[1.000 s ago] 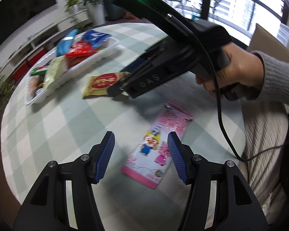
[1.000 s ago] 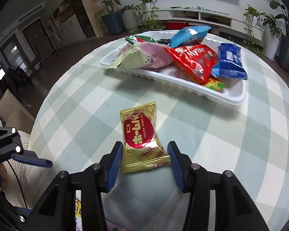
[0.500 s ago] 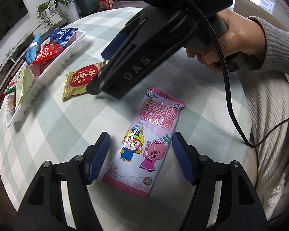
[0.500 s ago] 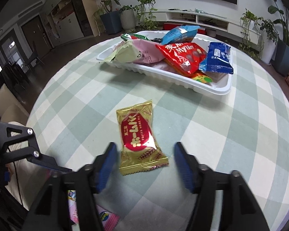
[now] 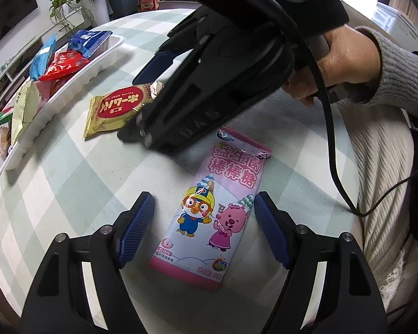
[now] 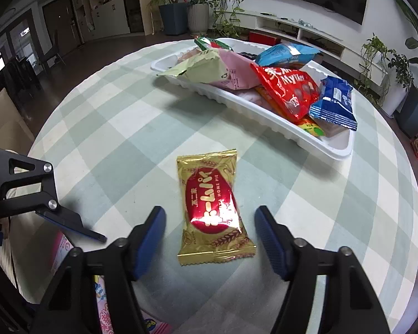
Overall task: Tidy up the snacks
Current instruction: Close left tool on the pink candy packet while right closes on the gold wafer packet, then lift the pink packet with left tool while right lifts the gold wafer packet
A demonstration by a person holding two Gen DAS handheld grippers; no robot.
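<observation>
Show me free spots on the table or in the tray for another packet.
Bare cloth: the checked table left of the gold packet, between it and the table's edge; also right of it, below the white tray. Tray's near-right corner is bare; its other parts are heaped. Crowded near the pink packet under both grippers.

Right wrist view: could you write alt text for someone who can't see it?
An open gripper hangs over a gold snack packet lying flat on a checked table, its blue pads either side and clear of the wrapper. Beyond sits a white tray piled with snack packets; the other gripper pokes in at left.
</observation>
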